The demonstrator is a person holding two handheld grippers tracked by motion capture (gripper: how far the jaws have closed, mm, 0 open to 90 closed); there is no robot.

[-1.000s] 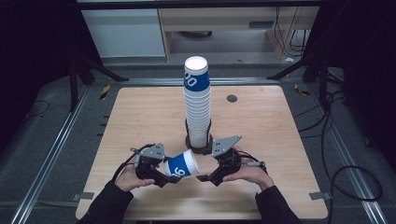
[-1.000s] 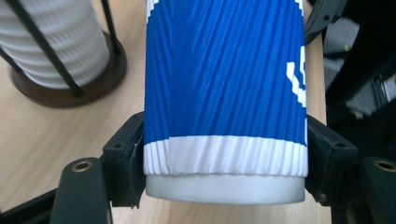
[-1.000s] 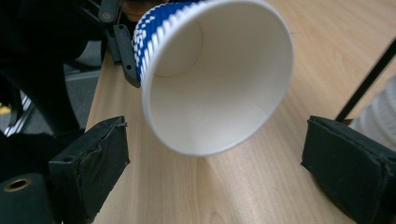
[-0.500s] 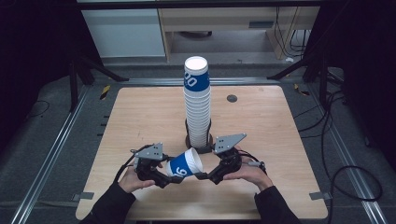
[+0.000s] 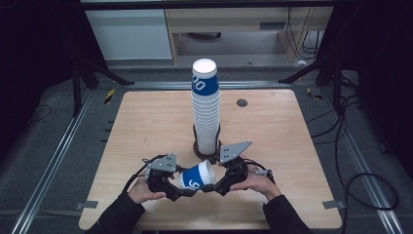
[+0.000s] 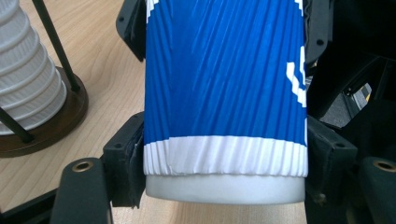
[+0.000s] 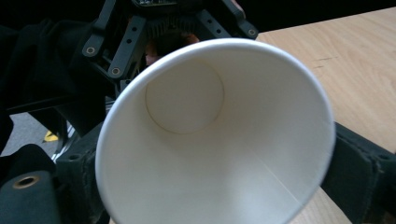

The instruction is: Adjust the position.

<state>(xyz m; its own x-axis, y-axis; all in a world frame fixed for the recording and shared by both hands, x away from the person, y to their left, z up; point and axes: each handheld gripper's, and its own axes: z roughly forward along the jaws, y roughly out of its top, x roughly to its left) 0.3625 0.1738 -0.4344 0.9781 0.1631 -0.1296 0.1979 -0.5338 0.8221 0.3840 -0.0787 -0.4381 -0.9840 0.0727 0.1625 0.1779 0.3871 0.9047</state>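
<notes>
Blue ribbed paper cup [image 5: 197,176] held sideways, left tool [image 5: 176,187] clamping base, right tool [image 5: 213,185] clamping rim: likely handover or separating nested cups from tall cup stack [image 5: 205,109]

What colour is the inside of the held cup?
Plain white; the right gripper view looks straight into the cup.

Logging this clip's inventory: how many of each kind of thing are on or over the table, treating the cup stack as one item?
Loose blue-and-white paper cup, held between both grippers: 1
Stack of cups: 1
Dark round stand with upright rods under the stack: 1
Hand-held grippers: 2, left gripper and right gripper
Total: 5
</notes>
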